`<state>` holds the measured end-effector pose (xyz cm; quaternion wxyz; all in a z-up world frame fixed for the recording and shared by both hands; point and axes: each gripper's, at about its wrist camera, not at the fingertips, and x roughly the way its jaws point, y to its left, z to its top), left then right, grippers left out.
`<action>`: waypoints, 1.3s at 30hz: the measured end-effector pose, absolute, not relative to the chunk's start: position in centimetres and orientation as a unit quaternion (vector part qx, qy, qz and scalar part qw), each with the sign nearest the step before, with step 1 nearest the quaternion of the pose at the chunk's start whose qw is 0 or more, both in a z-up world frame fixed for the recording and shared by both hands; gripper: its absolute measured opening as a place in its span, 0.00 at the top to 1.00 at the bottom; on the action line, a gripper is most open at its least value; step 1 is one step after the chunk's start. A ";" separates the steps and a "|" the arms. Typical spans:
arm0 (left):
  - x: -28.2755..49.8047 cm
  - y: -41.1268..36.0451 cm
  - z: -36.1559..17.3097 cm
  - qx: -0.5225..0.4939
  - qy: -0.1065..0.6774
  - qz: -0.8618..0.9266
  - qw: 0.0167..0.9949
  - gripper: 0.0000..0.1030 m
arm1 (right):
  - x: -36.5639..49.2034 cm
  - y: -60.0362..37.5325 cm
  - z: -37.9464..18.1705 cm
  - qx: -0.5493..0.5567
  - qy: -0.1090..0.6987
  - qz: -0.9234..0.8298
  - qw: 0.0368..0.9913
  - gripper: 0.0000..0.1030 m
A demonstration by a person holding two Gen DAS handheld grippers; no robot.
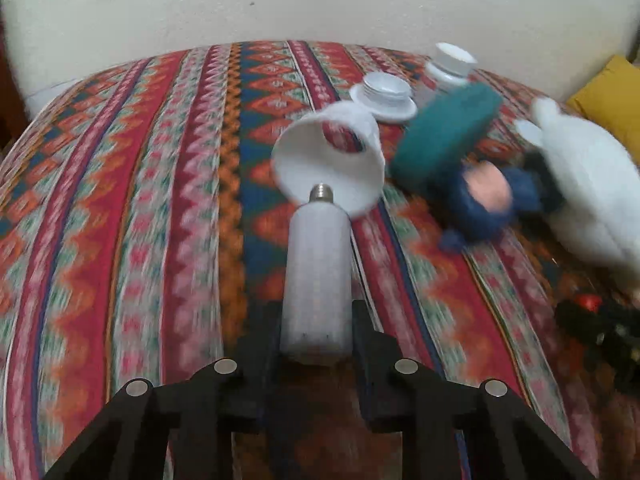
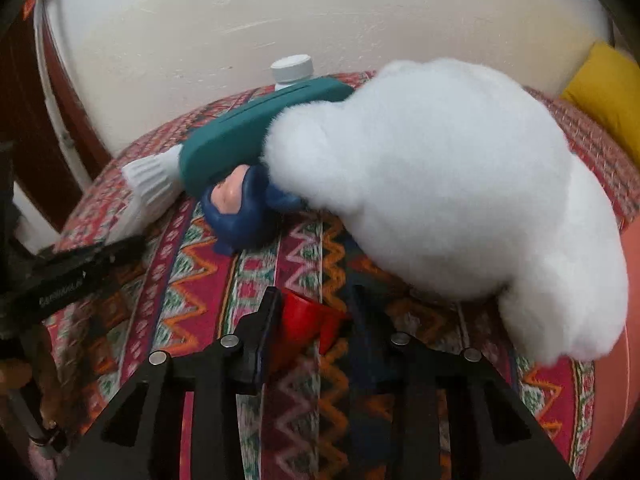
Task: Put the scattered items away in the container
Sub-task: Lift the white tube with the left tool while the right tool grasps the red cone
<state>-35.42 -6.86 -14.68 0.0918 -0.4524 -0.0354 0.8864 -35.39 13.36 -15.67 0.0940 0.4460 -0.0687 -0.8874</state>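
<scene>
On patterned cloth (image 1: 120,200), left hand-held gripper (image 1: 316,320) pinching bulb (image 1: 316,272), right hand-held gripper (image 2: 312,320) pinching red cup (image 2: 304,320).

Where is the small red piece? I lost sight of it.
In the right wrist view, low and centre: the red piece lies on the patterned bedspread between the right claw's fingers, below the white plush.

A cloth (image 1: 120,200) woven in stripes and zigzags of red, orange, teal, pink and green covered the whole surface, its bands running away toward a wall (image 1: 320,0). The wall was plain cream, with faint scuffs and a small dark speck. A yellow cushion (image 1: 616,96) lay at the far right, near the wall and at the cloth's edge. In the right wrist view, dark brown woodwork (image 2: 24,120) stood at the left with a white pipe (image 2: 52,92) beside it, and a plain orange surface (image 2: 624,400) showed along the right edge.
</scene>
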 end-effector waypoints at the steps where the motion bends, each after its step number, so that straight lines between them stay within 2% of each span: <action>1: -33.7 -7.0 -14.4 -0.452 -0.040 0.886 0.092 0.74 | -34.7 13.8 -15.4 0.448 -0.074 -0.885 0.102 0.64; 9: -22.0 -7.2 -12.8 -0.442 -0.081 0.888 0.097 0.74 | -25.6 16.5 -10.9 0.449 -0.089 -0.874 0.162 0.64; 13: -17.2 -6.1 -14.0 -0.453 -0.092 0.880 0.108 0.74 | -20.5 16.2 -9.0 0.431 -0.070 -0.878 0.195 0.64; 18: -15.2 -4.3 -16.8 -0.470 -0.075 0.871 0.120 0.72 | -15.1 14.5 -10.1 0.436 -0.038 -0.870 0.227 0.64; 19: -15.1 -4.0 -16.7 -0.464 -0.064 0.875 0.122 0.69 | -14.5 14.2 -10.4 0.440 -0.032 -0.867 0.231 0.64; 21: -15.3 -3.5 -16.6 -0.460 -0.061 0.876 0.134 0.47 | -13.7 13.7 -11.2 0.446 -0.022 -0.864 0.235 0.64; 24: -15.8 -2.2 -16.7 -0.448 -0.036 0.884 0.132 0.25 | -13.5 13.9 -11.9 0.454 -0.014 -0.861 0.231 0.64; 27: -16.4 -0.1 -17.0 -0.431 0.025 0.895 0.110 0.20 | -14.0 14.4 -12.5 0.464 -0.022 -0.856 0.226 0.64; 29: -16.7 0.6 -17.2 -0.420 0.050 0.900 0.108 0.22 | -14.5 14.5 -13.0 0.471 -0.026 -0.854 0.222 0.64; 31: -16.9 0.2 -16.9 -0.419 0.038 0.900 0.113 0.48 | -14.8 14.6 -13.4 0.475 -0.027 -0.852 0.217 0.64; 32: -16.9 -0.1 -16.7 -0.422 0.030 0.899 0.113 0.73 | -14.9 14.7 -13.5 0.477 -0.028 -0.852 0.215 0.64; 39: -15.8 -2.6 -14.2 -0.408 -0.046 0.902 0.133 0.74 | -15.4 15.2 -13.3 0.474 -0.039 -0.854 0.212 0.64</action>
